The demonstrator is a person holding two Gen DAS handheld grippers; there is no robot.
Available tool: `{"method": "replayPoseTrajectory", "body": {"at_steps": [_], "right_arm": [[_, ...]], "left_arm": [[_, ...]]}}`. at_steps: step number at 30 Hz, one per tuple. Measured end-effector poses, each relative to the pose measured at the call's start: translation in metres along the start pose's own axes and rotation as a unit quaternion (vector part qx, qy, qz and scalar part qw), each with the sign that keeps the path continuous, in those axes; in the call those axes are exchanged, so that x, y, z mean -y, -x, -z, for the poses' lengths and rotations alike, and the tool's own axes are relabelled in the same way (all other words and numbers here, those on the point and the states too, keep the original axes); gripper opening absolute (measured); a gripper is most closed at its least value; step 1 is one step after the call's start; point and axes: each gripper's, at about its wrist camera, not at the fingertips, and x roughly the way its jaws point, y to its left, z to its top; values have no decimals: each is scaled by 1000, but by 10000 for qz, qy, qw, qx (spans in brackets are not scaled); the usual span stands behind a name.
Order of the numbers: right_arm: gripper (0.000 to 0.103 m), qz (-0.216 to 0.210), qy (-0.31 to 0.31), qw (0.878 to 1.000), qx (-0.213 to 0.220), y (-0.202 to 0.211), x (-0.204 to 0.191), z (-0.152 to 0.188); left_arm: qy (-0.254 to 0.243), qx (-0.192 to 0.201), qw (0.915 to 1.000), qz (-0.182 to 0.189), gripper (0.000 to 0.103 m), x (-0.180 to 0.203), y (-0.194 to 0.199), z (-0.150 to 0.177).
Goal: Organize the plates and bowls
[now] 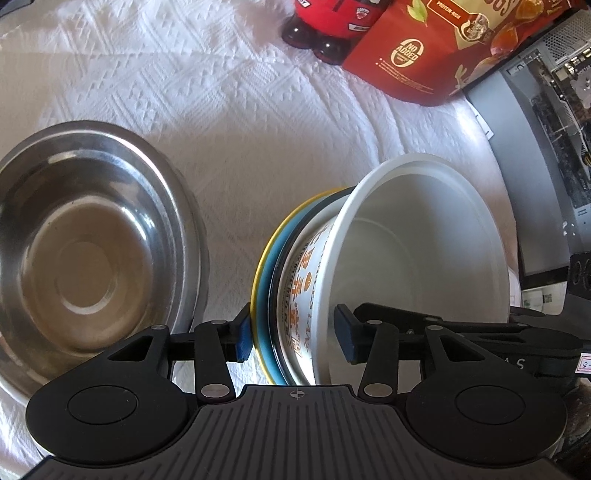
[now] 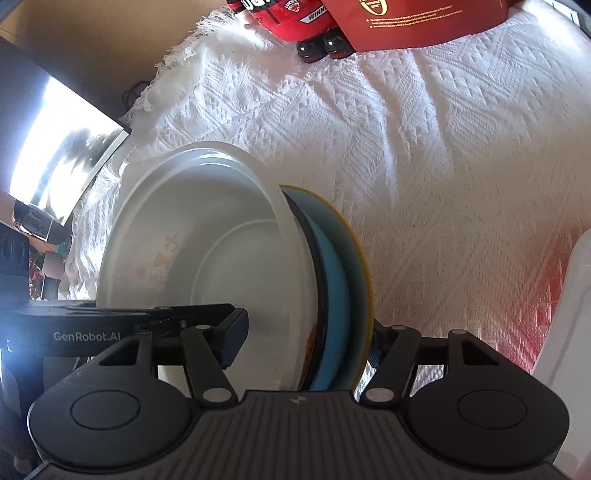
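A nested stack sits between both grippers: a white bowl (image 1: 417,236) with orange lettering inside a blue bowl (image 1: 266,280) on a yellow plate (image 1: 258,266). My left gripper (image 1: 293,332) is shut on the stack's rim, one pad outside the yellow plate, the other inside the white bowl. My right gripper (image 2: 303,339) grips the opposite rim of the same stack (image 2: 207,258) the same way; its right pad is mostly hidden behind the yellow plate (image 2: 364,280). A steel bowl (image 1: 88,254) lies on the white cloth to the left.
A white woven tablecloth (image 2: 424,155) covers the table. A red bottle pack (image 1: 332,26) and a red snack bag (image 1: 436,48) stand at the back. A monitor (image 2: 62,147) and electronics (image 1: 546,122) flank the table edges. A white object (image 2: 569,332) stands at far right.
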Motion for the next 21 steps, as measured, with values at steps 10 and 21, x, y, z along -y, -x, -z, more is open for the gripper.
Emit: {"method": "replayPoseTrajectory", "body": {"at_steps": [10, 21], "right_arm": [[66, -86, 175, 9995, -266, -6, -8, 6], [65, 133, 42, 9996, -238, -4, -4, -6]], "left_arm": [[102, -230, 9996, 85, 48, -10, 9, 15], [169, -345, 9993, 44, 51, -5, 8, 12]]}}
